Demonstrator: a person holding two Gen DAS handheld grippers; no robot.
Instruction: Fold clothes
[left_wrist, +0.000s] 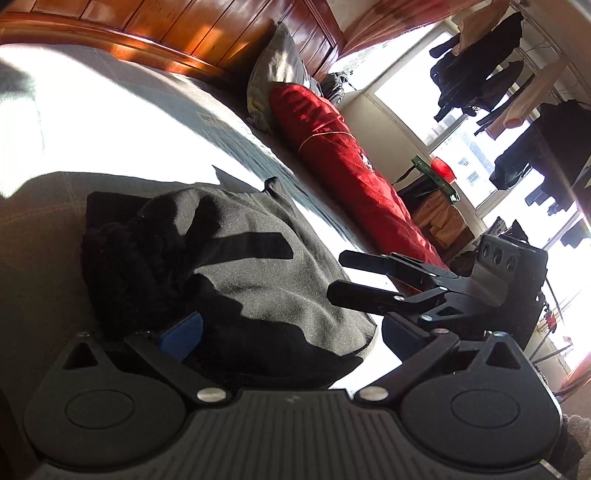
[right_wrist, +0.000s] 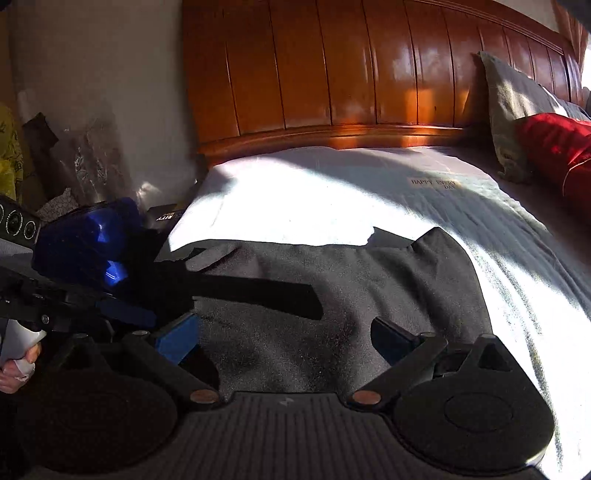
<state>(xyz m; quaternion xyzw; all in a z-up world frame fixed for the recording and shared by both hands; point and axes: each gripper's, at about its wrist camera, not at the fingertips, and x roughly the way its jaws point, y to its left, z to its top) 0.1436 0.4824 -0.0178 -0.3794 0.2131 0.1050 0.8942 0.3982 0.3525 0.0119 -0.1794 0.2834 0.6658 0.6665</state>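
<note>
The left gripper (left_wrist: 291, 332) has its jaws spread wide, one blue pad (left_wrist: 183, 334) pressed against the near side of the gray garment (left_wrist: 266, 280), the other finger beside the garment's near corner; nothing is pinched between them. The right gripper (right_wrist: 288, 336) is likewise spread, hovering low over the same gray garment (right_wrist: 369, 280), its blue pad (right_wrist: 177, 338) on one side and its dark finger on the other, both just above the cloth. In the left wrist view the right gripper (left_wrist: 343, 273) shows from the side, its two black fingers apart and pointing at the garment's edge. The garment lies bunched on the bed (right_wrist: 295, 192), toward the bed's near edge, with a black stripe (right_wrist: 266, 291) across it and a dark fuzzy fabric (left_wrist: 122, 266) heaped against its side. Bright sun falls on the white sheet beyond. A gray pillow (right_wrist: 517, 107) and a red quilt (left_wrist: 332, 147) lie along the bed's far side, by the wooden headboard (right_wrist: 332, 74).
</note>
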